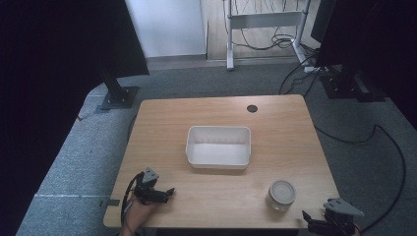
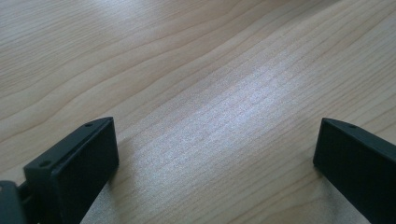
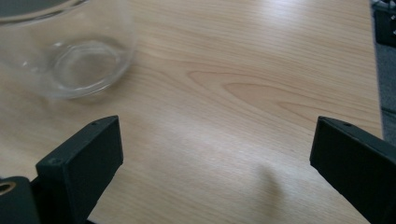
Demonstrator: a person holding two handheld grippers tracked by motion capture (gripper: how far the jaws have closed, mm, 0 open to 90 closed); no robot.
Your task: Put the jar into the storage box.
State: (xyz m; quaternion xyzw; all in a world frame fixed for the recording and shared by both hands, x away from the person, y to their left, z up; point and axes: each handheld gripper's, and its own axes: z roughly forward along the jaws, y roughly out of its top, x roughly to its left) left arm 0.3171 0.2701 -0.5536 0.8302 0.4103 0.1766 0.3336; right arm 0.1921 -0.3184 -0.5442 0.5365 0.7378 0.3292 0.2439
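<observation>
Right gripper (image 1: 314,222) hangs at the near right corner, jaws spread wide and empty, over the wooden table (image 1: 162,123); white tray (image 1: 219,147) sits mid-table, left gripper (image 1: 164,192) gapes empty near left, and the glass jar (image 1: 282,194) stands just beside the right one

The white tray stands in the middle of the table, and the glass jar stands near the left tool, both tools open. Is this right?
Not quite. The glass jar stands near the right tool, not the left tool, as the high view shows. The white tray is in the middle of the table, and both tools are open.
</observation>
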